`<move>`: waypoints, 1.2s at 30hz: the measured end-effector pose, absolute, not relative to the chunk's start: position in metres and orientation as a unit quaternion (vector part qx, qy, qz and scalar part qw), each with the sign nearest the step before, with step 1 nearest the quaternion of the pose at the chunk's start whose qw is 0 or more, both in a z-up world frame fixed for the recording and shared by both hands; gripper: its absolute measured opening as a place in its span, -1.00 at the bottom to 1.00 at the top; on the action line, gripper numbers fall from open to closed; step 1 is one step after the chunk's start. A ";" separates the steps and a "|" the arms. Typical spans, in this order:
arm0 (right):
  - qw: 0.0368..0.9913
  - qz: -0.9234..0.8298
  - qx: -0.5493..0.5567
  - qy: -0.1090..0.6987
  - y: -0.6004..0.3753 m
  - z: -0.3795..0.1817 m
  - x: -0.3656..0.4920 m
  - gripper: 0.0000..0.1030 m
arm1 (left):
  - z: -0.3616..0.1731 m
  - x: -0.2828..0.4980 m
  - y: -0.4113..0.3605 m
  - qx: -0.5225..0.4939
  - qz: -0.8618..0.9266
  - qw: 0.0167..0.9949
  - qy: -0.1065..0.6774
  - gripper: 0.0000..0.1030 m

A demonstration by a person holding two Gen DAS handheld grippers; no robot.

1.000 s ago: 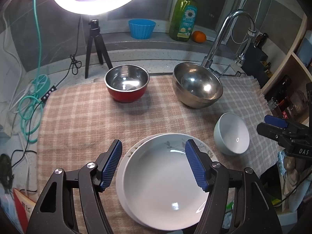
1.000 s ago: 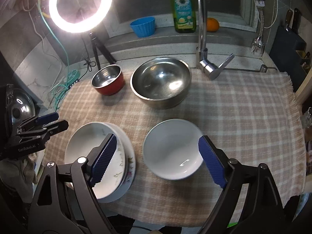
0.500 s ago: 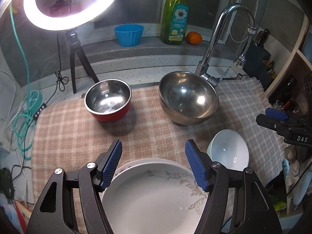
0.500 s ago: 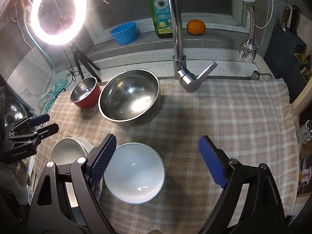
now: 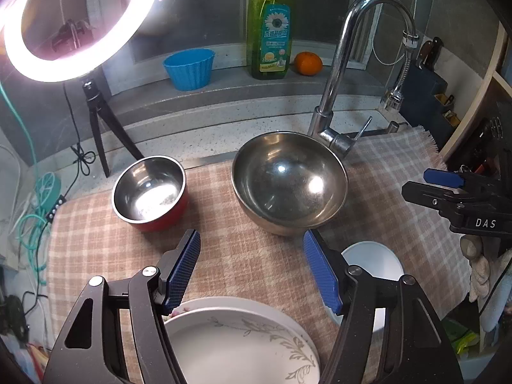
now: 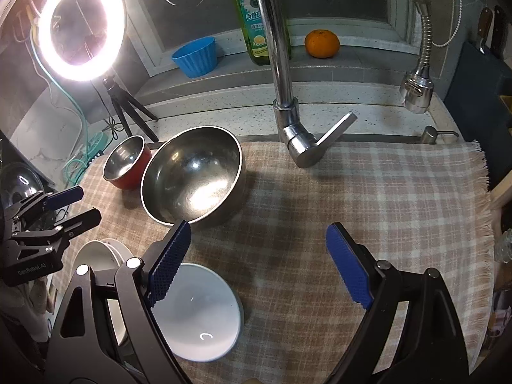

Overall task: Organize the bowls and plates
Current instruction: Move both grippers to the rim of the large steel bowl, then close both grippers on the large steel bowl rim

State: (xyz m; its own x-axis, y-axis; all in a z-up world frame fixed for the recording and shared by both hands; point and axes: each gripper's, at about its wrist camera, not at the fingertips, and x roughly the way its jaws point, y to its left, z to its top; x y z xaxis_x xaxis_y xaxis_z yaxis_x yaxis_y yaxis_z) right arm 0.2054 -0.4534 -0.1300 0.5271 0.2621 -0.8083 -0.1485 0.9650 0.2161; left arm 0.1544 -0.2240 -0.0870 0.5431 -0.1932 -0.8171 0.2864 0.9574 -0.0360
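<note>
A stack of white floral plates [image 5: 240,342] lies at the near edge of the checked cloth, below my open left gripper [image 5: 252,268]. A white bowl [image 5: 371,265] sits to its right, partly behind the right finger. A large steel bowl [image 5: 289,182] and a small red steel-lined bowl [image 5: 150,192] stand further back. In the right wrist view my open, empty right gripper [image 6: 259,262] hovers over the cloth, with the white bowl [image 6: 201,313] under its left finger, the plates [image 6: 96,256] at far left, and the steel bowl [image 6: 192,176] and red bowl [image 6: 126,163] beyond.
A chrome faucet [image 6: 281,80] rises behind the cloth [image 6: 368,208]. A ring light on a tripod [image 5: 80,22] stands at back left with cables. A blue cup [image 5: 188,67], green soap bottle [image 5: 270,32] and orange [image 5: 307,62] sit on the sill. A knife block [image 5: 428,96] is at right.
Both grippers have pulled back and up from the plates and the white bowl, which now sit lower in view. Both stay open and empty.
</note>
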 end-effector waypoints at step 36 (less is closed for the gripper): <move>0.819 0.162 0.162 0.526 -0.447 -0.195 0.285 -0.10 | -0.148 0.249 -0.212 -0.071 -0.159 0.828 0.533 -0.34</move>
